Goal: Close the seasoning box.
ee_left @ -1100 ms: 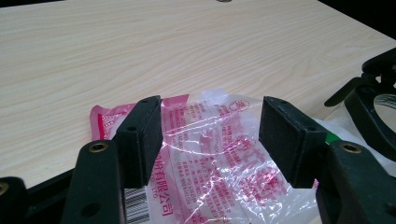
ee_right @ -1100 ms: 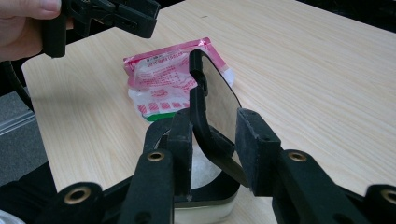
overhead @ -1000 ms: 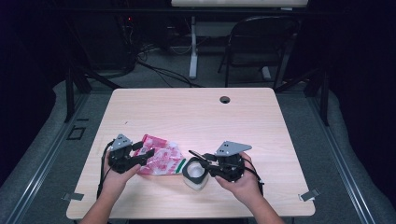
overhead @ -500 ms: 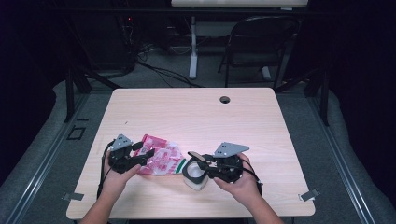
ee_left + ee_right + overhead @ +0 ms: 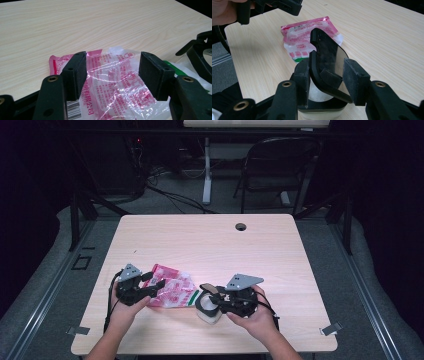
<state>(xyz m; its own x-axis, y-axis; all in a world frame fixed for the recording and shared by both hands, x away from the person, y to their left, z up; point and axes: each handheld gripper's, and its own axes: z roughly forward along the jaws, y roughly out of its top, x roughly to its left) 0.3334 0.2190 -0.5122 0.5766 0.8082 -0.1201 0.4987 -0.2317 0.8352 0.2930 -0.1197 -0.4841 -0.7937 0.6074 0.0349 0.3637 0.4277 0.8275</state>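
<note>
Your right gripper (image 5: 325, 82), fingers just opening, straddles a white tub's (image 5: 207, 312) raised black hinged lid (image 5: 328, 62), perhaps touching. Left fingers (image 5: 75, 72) apart over a crinkly pink packet (image 5: 112, 82) lying flat.

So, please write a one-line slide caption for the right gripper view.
Right gripper with open jaws around the raised black lid of a white container; pink packet behind.

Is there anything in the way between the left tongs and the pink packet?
No, nothing visible is in the way. The left tongs stand open right over the pink packet, which lies flat on the table between the two pads. The white container with the black flip lid sits off to the side, at the right tongs.
</note>
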